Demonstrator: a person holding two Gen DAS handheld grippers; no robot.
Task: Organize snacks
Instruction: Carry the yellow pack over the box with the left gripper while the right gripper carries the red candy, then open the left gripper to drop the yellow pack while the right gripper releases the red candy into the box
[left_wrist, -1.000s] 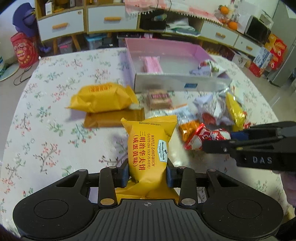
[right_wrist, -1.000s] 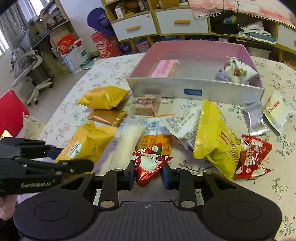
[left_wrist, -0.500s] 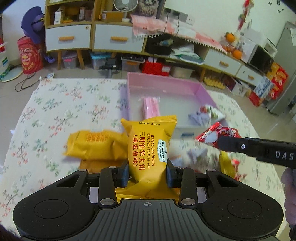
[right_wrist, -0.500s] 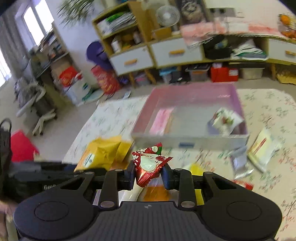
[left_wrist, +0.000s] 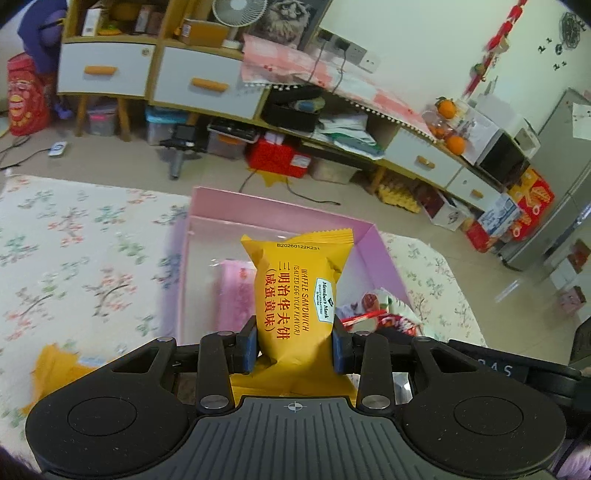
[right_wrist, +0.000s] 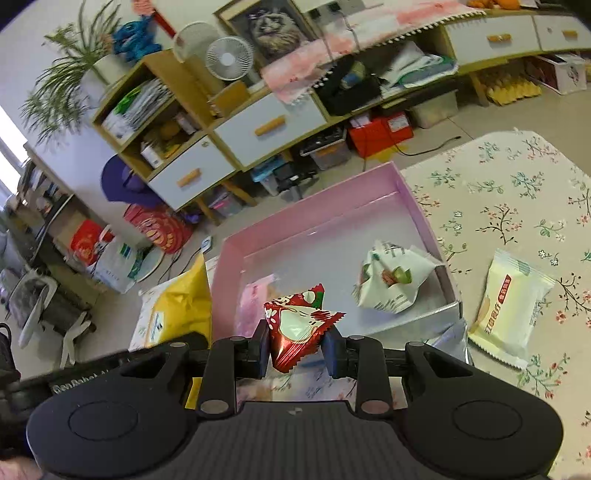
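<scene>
Yellow waffle packet (left_wrist: 295, 291) upright lengthwise, clamped in left tongs (left_wrist: 294, 349), right tongs (right_wrist: 295, 349) pinching red packet (right_wrist: 297, 325)

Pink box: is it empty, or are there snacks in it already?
Not empty. The pink box holds a white-green packet and a pink packet on its floor; most of the floor is bare.

A white fan (right_wrist: 229, 58) stands on the cabinet at upper centre; a potted plant (right_wrist: 74, 70) at upper left; oranges (left_wrist: 445, 107) upper right.

Likely a home living room: cluttered drawer sideboard (left_wrist: 207, 86), fan (right_wrist: 229, 59).
</scene>
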